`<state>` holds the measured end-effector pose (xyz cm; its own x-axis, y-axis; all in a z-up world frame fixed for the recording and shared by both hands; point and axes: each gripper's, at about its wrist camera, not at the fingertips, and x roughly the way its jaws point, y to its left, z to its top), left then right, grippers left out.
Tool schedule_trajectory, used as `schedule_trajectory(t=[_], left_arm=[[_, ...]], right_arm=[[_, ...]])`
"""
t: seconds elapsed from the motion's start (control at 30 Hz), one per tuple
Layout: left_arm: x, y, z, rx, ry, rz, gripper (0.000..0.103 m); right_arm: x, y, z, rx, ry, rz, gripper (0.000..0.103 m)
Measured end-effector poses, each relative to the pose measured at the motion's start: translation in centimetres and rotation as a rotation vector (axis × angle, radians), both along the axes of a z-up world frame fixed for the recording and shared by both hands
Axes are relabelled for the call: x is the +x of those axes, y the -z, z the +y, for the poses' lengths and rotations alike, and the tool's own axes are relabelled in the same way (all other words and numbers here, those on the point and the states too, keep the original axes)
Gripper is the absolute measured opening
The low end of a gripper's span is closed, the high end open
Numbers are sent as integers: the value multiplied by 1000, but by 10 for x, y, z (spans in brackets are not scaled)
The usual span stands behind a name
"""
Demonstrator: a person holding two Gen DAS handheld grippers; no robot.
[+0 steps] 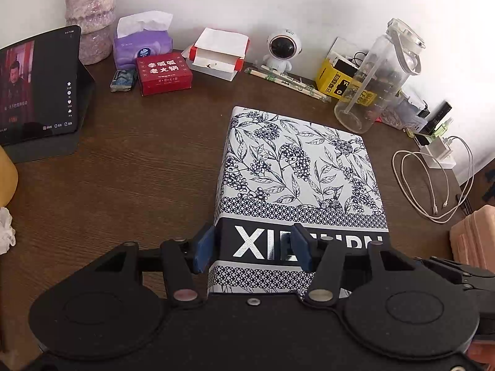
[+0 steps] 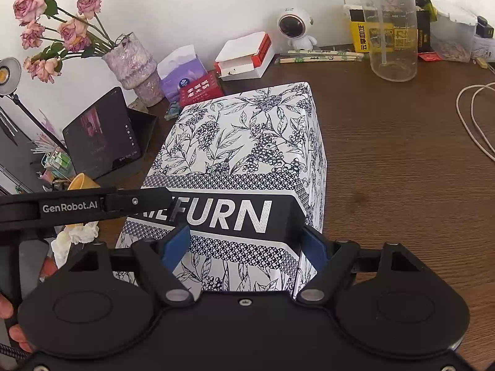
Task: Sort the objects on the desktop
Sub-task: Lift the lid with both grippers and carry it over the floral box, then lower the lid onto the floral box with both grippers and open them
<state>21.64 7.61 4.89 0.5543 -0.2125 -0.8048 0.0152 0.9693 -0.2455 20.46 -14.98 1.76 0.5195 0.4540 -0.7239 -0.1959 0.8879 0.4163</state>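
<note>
A large white box with a blue floral print and a dark band [image 1: 297, 167] lies on the brown desk [image 1: 139, 170]. My left gripper [image 1: 252, 245] is open and straddles the box's near left corner, one blue pad [image 1: 202, 247] at its left side, the other over the top. My right gripper [image 2: 244, 247] is open and straddles the box's [image 2: 247, 142] near right corner, one pad [image 2: 314, 250] at its right side. Whether the pads touch the box is unclear. The left gripper's body [image 2: 71, 207] shows in the right wrist view.
Along the wall stand a tablet [image 1: 37, 86], a vase [image 1: 89, 15], a purple tissue pack [image 1: 142, 46], a red box [image 1: 164, 72], a white carton [image 1: 216, 54], an astronaut figure [image 1: 281, 51], chopsticks [image 1: 287, 82], a clear bottle [image 1: 377, 77] and a yellow box [image 1: 335, 77]. A white cable [image 1: 433, 179] lies at the right.
</note>
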Motion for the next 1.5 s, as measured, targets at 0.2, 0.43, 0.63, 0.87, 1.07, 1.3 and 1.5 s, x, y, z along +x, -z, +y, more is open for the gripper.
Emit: schedule_trajectory(t=[0.2,0.43,0.63,0.87,1.07,1.3,1.5], left_arm=[[2,1,-4,6,9,8,53],[4,4,-4,9,10,17,53],[8,10,-6,17,11,33,53],[12,13,-5,12,14,43,55],[17,14,-1,-10,3,61,57],[17,10,14,40,-44,58,67],[17,9,23,58,-46,55,68]], right_arm=[[1,-5,2,-36,-12,-12,81],[3,-4,3,-46,-25,-6,81],[8,2,3,-36,-26,14,81],[13,9,-2,-4,-19,37,81],[13,9,-5,15,-15,41,81],[15,5,-13,16,18,30,96],[18,8,-16,13,24,37,91]])
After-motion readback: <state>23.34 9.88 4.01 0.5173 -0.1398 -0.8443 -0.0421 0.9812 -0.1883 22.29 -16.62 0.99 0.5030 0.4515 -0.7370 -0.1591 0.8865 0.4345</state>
